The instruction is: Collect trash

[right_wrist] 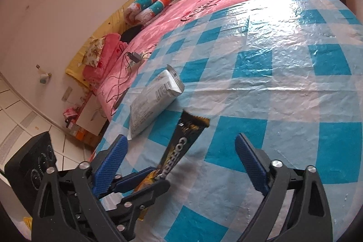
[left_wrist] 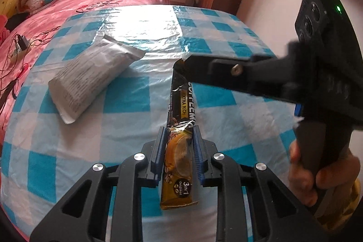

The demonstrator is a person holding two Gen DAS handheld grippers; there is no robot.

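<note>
Clamping a coffee sachet (left_wrist: 179, 151) lengthwise, the left gripper (left_wrist: 178, 146) points it toward the far window; the right gripper (right_wrist: 181, 162) straddles it, fingers apart.

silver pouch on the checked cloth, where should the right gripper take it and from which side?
Grip the silver pouch across its narrow width near the middle, coming down from above. It lies flat and puffy on the checked tablecloth, so its long edges are free. The right gripper is open; the left gripper holds the coffee sachet.
</note>
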